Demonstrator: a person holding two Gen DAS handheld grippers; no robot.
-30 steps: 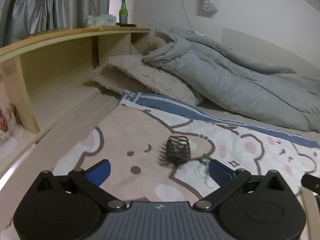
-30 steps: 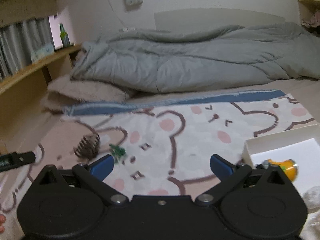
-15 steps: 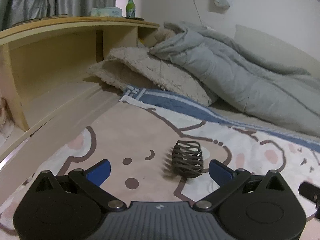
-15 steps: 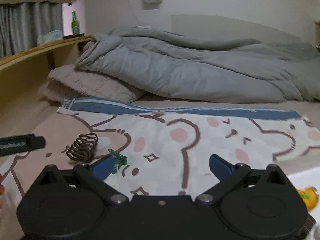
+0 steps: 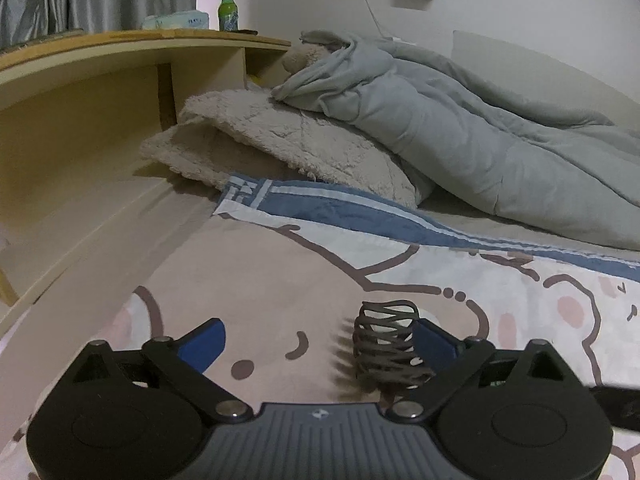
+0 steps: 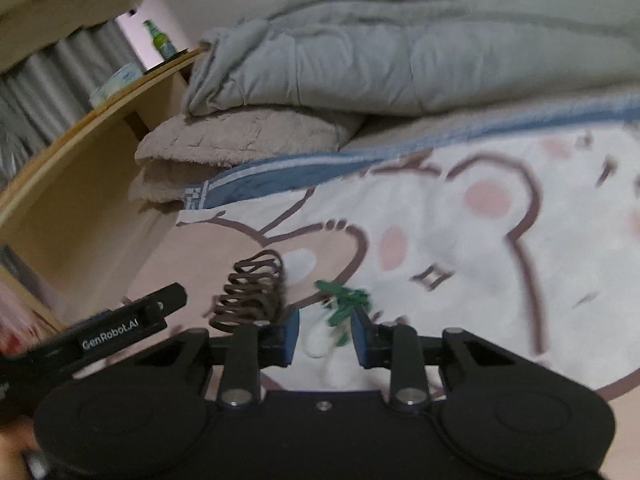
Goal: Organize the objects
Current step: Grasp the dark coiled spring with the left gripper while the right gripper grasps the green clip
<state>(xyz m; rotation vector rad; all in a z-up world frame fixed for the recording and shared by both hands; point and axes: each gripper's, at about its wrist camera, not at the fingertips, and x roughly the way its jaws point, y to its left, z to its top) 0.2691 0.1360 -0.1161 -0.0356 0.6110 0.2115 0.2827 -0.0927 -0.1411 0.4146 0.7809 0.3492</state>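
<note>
A dark brown coiled hair clip [image 5: 386,346] lies on the bear-print blanket [image 5: 280,280]. My left gripper [image 5: 316,340] is open; the clip sits between its fingers, against the right blue pad [image 5: 434,344]. In the right wrist view the same clip [image 6: 250,292] lies left of my right gripper [image 6: 322,334]. That gripper is partly closed around a small green clip [image 6: 344,300] with a white piece, pads close on both sides. The left gripper's finger [image 6: 120,322] shows at the left.
A wooden bedside shelf [image 5: 100,92] runs along the left, with a green bottle [image 5: 228,6] and a tissue pack on top. A beige fluffy pillow [image 5: 288,144] and a grey duvet [image 5: 460,128] lie at the back of the bed.
My left gripper moved forward so the brown clip now sits between its fingers. My right gripper moved left and down, tilted, and narrowed around the green clip.
</note>
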